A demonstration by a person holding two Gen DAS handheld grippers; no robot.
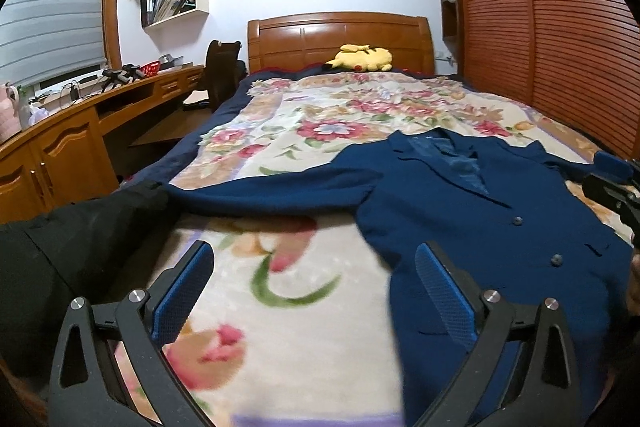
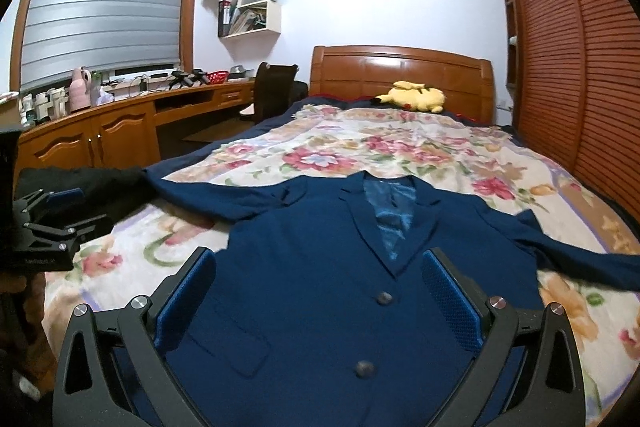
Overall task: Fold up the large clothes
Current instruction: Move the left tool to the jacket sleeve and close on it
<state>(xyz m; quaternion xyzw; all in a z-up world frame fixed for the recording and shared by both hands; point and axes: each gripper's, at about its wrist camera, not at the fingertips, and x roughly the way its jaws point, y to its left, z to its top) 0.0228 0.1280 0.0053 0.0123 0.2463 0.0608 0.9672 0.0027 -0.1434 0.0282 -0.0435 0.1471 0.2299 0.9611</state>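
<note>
Blue jacket (image 2: pixel 320 267) flat on bed (image 2: pixel 440 147) — collar toward headboard (image 2: pixel 400 71).

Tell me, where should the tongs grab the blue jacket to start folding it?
Probably by a sleeve end. The blue jacket lies flat, front up, sleeves spread sideways. The left tongs, open, could come from the left at the long sleeve reaching toward the bed edge; the right tongs, open above the chest, could take the other sleeve. Both are thin, loose edges.
</note>
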